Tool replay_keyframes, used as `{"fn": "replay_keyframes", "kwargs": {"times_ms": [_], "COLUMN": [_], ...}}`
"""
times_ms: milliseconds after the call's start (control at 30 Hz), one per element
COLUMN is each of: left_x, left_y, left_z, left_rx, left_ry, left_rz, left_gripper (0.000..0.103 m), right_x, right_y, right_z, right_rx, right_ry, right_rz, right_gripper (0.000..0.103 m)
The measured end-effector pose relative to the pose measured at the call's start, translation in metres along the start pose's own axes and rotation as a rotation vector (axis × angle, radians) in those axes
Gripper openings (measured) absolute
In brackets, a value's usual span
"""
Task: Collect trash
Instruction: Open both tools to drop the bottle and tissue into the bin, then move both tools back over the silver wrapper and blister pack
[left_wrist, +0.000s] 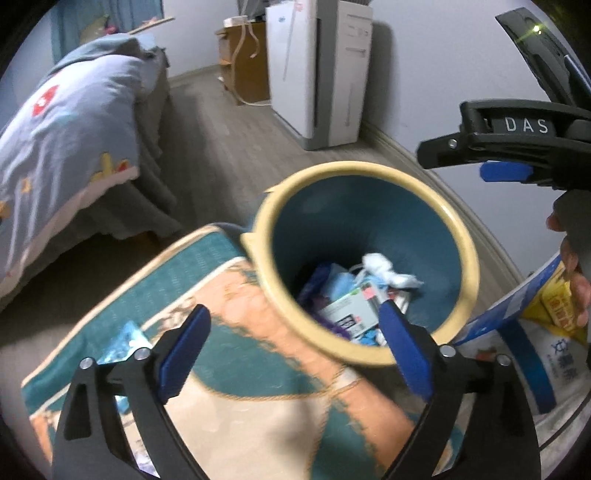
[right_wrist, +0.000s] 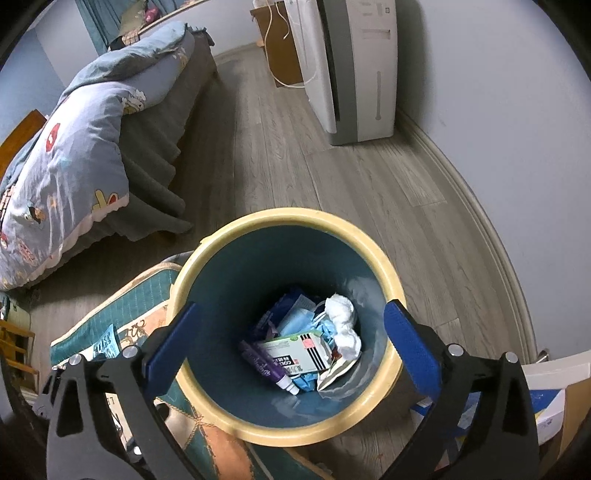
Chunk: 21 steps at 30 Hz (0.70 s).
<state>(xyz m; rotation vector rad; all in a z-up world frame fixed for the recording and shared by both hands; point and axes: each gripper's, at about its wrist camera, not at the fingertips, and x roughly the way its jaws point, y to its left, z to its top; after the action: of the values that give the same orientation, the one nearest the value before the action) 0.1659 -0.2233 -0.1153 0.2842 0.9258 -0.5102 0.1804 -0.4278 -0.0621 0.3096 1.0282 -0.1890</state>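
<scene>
Both the left gripper (left_wrist: 291, 328) and right gripper (right_wrist: 288, 332) hang with jaws apart and empty over the bin (right_wrist: 369, 236), where crumpled tissue (right_wrist: 343, 321), a carton (right_wrist: 299, 354) and wrappers already lie; a blue packet (right_wrist: 107, 341) remains on the rug (right_wrist: 147, 291).

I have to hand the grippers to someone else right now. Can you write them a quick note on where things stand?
Left gripper: open, empty, over the rug beside the bin.
Right gripper: open, empty, right above the bin's mouth.
Bin: on the floor by the wall, its edge on the rug. Inside lie a white wad, a small box, a purple tube and blue scraps.
Done: that trash is in.
Left: a blue wrapper lies on the rug left of the bin; it looks like the next pick. The blue and white bags right of the bin may not be trash; check.
</scene>
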Motion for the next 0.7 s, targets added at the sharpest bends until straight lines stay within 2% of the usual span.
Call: {"fn": "replay_keyframes", "kwargs": {"times_ms": [700], "left_x": [-0.054], "left_y": [0.095], "left_z": [-0.061], "left_rx": [-0.094], "left_ry": [0.031], "left_rz": [0.130], "left_gripper": [0.095], "right_x": [-0.005], "right_y": [0.088], "right_z": [-0.016], "right_rx": [-0.081], "right_ry": [0.024], "right_rz": [0.047], "right_gripper": [0.097]}}
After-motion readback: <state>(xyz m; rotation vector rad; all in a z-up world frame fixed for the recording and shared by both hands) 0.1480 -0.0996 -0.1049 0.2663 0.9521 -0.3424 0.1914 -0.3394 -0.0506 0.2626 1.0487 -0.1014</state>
